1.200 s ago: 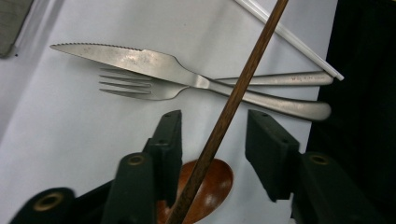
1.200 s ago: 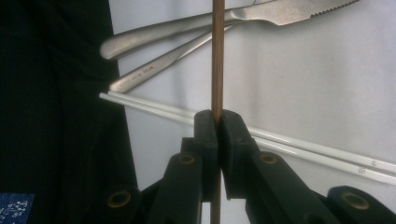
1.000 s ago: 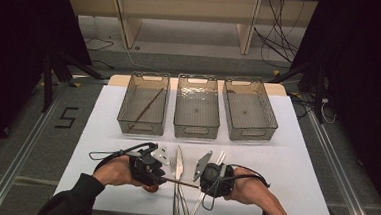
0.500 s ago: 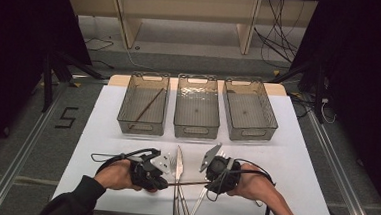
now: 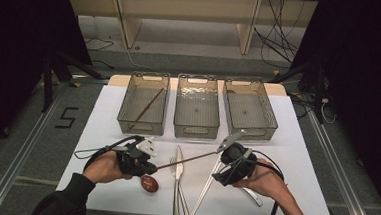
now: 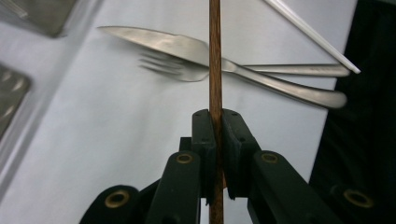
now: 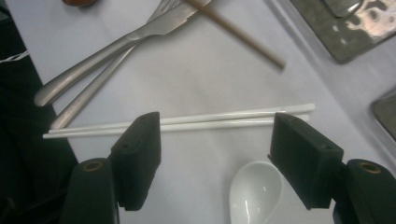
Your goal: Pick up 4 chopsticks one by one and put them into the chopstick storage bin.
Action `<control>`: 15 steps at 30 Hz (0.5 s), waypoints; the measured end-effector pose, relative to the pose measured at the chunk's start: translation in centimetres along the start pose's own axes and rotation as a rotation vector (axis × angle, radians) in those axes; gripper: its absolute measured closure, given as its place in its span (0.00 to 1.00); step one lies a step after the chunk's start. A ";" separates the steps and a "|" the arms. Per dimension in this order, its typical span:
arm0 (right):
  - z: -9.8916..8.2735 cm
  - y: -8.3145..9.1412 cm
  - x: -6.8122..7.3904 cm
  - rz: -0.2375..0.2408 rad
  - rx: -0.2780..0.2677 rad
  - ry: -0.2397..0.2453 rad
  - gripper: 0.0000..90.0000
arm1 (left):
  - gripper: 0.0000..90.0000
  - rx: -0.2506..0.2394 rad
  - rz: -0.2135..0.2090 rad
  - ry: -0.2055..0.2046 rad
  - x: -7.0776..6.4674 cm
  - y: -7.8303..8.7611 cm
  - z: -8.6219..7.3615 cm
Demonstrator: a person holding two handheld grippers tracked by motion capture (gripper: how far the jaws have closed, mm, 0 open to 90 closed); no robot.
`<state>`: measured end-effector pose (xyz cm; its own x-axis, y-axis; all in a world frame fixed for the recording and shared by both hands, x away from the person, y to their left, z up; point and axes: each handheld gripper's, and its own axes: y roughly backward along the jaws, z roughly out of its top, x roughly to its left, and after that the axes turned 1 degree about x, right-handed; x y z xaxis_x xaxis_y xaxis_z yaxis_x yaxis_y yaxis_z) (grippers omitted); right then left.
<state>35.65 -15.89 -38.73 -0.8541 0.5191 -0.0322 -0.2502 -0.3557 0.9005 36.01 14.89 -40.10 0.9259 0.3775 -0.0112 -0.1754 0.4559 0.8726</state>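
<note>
My left gripper is shut on a brown wooden chopstick, which sticks out level to the right above the white table. My right gripper has its jaws wide apart; they have just been opening and nothing is between them. The brown chopstick's far end hangs free beyond it. Past the right jaws lie two white chopsticks and a white spoon.
A knife and fork lie between the hands, a dark brown spoon near the left hand. Three clear bins stand in a row behind; the left one holds a brown chopstick.
The right gripper opened, let go of the brown chopstick and drew away to the right. The left gripper keeps hold of the chopstick and shifted a little left.
</note>
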 end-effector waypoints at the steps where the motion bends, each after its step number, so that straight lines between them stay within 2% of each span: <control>1: -0.1 0.0 -0.1 -0.003 -0.008 -0.001 0.37 | 0.93 -0.007 0.016 0.013 0.3 0.3 -0.2; 3: -0.2 0.1 -0.2 -0.016 -0.019 -0.019 0.37 | 0.93 -0.021 0.048 0.050 1.0 0.8 -0.5; 10: -0.7 -0.5 -0.2 -0.007 -0.021 -0.020 0.34 | 0.93 -0.085 0.125 0.178 2.6 1.4 -1.2; 15: -0.8 -0.8 -0.1 -0.008 -0.021 -0.017 0.32 | 0.93 -0.104 0.150 0.229 3.5 1.7 -1.1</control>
<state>35.52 -16.30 -39.79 -0.8445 0.5346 -0.0318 -0.2666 -0.3682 0.8907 38.54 17.89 -39.18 0.7896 0.6136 -0.0066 -0.3486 0.4573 0.8182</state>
